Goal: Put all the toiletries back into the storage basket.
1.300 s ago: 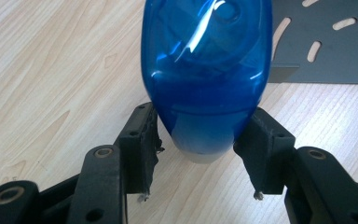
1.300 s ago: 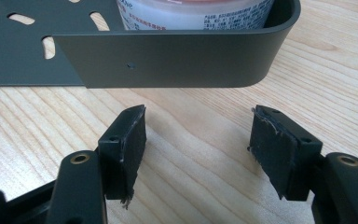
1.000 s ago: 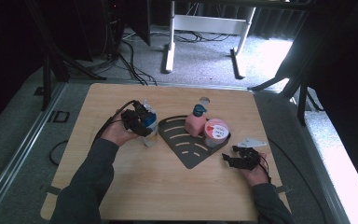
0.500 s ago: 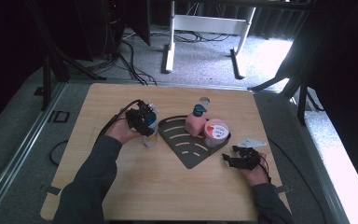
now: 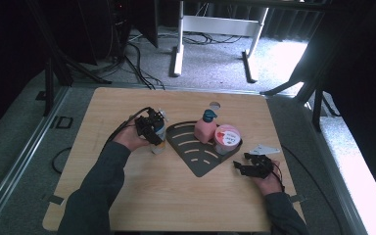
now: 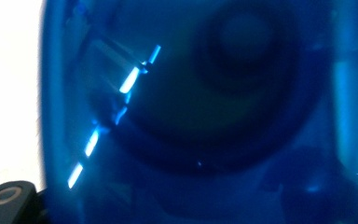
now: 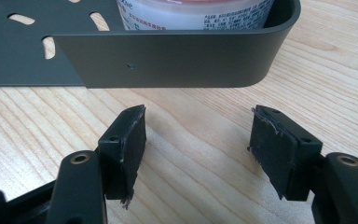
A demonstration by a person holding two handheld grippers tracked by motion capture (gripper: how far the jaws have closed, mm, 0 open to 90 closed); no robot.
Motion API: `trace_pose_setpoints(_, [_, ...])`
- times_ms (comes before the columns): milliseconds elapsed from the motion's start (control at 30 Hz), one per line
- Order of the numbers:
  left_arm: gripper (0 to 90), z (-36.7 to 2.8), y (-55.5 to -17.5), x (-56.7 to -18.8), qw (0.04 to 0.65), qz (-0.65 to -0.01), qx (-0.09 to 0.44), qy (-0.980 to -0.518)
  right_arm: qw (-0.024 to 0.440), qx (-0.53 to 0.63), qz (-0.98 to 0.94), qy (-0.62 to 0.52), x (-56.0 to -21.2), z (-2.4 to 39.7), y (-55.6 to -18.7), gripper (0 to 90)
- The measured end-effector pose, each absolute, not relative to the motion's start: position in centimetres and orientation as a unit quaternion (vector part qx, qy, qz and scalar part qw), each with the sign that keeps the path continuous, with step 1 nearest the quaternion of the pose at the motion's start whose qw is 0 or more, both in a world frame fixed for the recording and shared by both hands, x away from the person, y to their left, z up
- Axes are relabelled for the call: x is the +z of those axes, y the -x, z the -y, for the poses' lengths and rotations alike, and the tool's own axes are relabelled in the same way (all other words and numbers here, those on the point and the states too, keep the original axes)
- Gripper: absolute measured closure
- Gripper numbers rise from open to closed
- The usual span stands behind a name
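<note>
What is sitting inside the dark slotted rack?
The dark rack holds a pink bottle with a teal cap and a pink-lidded tub beside it. The rack wall covers the tub's base.

Dim room, daylight glaring on the floor at right; the left gripper view is a blue, overexposed blur.

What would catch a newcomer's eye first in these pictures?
Probably the dark fan-shaped tray mid-table, with a pink bottle and a pink-lidded tub along its rim. Left of it, the left tool is shut on a blue-capped bottle; the right tool rests open by the tray's right end.
</note>
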State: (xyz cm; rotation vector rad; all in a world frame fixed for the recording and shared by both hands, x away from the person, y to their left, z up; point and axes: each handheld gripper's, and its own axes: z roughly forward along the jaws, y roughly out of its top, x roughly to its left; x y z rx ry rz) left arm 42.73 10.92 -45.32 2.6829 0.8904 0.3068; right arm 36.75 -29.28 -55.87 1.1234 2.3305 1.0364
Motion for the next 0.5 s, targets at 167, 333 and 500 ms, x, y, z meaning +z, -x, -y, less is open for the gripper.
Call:
trace_pose_setpoints(167, [48.5,-10.84,-42.93,-45.62,0.144,-0.308,0.104,-0.935,0.176,0.366,-0.823,-0.397,-55.87,29.28,-36.74,35.7])
trace_pose_setpoints(333, [47.8,-10.85,-43.14,-45.90,0.143,-0.307,0.100,-0.935,0.176,0.366,-0.823,-0.397,-55.87,29.28,-36.75,35.7])
trace_pose_setpoints(500, [47.8,-10.83,-43.20,-46.01,0.142,-0.307,0.098,-0.936,0.176,0.366,-0.823,-0.397,-55.87,29.28,-36.74,35.7])
